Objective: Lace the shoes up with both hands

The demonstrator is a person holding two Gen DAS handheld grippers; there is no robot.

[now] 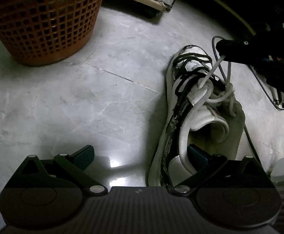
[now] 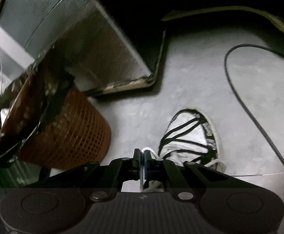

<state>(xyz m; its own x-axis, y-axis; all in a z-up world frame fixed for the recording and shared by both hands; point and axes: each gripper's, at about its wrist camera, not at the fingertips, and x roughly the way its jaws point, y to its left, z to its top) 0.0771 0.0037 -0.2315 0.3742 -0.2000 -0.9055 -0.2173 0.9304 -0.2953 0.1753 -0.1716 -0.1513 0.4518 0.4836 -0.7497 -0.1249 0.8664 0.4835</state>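
A white shoe [image 1: 216, 117] with black patterned trim and thin black laces lies on the grey tiled floor, toe pointing away. A thick white lace [image 1: 188, 120] runs from a knot at the tongue down the shoe's side. My left gripper [image 1: 140, 154] stands wide open at the heel end, its right finger [image 1: 197, 154] at the shoe's opening and its pads pressing on nothing. My right gripper [image 2: 143, 153] is shut on the white lace end [image 2: 147, 149], just left of the shoe [image 2: 188, 136]. In the left wrist view it [image 1: 224, 48] holds that strand [image 1: 216, 64] taut above the toe.
An orange mesh basket [image 1: 44, 19] [image 2: 73, 136] stands on the floor left of the shoe. A metal-faced cabinet [image 2: 95, 39] with a chipped base rises behind it. A dark cable [image 2: 239, 89] loops across the floor right of the shoe.
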